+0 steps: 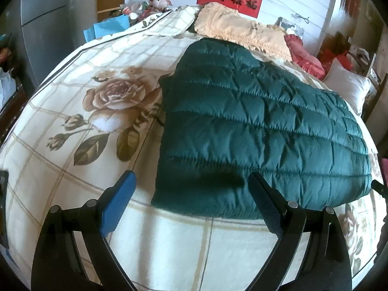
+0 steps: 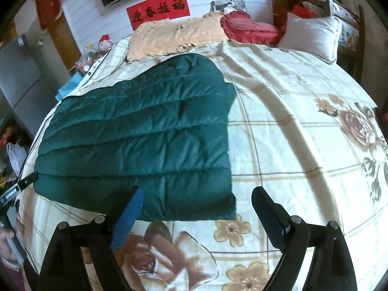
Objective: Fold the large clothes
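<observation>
Jacket point(image 1: 254, 133), dark green, quilted in puffy horizontal bands, glossy and creased, folded to a rough rectangle, flat on bed point(image 1: 169, 242). Bedspread cream, checked, printed with large brown roses. Peach frilled cloth point(image 2: 174, 36), red heart cushion point(image 2: 247, 28), white pillow point(image 2: 312, 34) at head; red banner point(image 2: 158, 8) on white wall. Left gripper point(image 1: 191, 181) and right gripper point(image 2: 196, 194) above near hem, jaws spread, holding nothing.

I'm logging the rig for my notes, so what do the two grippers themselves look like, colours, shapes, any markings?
Both match. The left gripper and the right gripper each have one blue textured pad and one black pad with a dotted grip surface, mounted on glossy black curved linkage arms with round silver pivot pins. No cables or sleeves show. In the right wrist view, the left gripper's body carries a white label, too small to read.
</observation>
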Demonstrator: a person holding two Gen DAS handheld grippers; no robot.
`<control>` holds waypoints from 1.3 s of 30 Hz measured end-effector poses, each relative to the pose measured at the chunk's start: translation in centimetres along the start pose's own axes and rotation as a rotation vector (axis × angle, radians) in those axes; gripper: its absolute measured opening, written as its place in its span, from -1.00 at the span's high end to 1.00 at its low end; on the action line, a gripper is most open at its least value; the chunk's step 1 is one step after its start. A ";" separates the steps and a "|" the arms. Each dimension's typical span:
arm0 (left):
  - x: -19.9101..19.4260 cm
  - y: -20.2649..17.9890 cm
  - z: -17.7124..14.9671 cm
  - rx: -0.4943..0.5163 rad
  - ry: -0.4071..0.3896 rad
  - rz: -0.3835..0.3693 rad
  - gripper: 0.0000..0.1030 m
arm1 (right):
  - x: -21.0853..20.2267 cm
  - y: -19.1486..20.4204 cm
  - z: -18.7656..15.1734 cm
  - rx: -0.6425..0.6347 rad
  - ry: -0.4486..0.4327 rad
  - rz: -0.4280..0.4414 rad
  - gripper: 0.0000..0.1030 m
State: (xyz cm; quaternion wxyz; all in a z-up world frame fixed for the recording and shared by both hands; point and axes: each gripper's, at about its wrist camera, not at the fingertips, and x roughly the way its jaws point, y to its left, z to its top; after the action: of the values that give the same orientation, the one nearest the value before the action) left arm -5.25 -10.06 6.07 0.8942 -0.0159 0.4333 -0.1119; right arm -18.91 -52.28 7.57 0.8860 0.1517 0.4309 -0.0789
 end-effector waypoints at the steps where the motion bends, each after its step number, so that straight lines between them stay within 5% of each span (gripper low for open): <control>1: 0.0 0.1 -0.1 -0.004 0.002 -0.001 -0.82 | 0.0 -0.2 -0.1 0.009 0.001 0.003 -0.73; 30: 1.5 2.5 -0.2 -0.098 0.032 -0.099 -0.82 | 2.2 -1.0 -0.8 0.083 0.043 0.083 -0.92; 39: 2.5 5.5 -0.1 -0.268 0.048 -0.241 -0.82 | 2.9 -1.7 -0.4 0.135 0.023 0.134 -0.99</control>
State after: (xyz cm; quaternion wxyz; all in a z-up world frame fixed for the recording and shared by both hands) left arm -2.75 -5.21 3.40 0.8536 -0.1843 0.4604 -0.1598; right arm -17.84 -53.77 4.70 0.8721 0.2405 0.4236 -0.0468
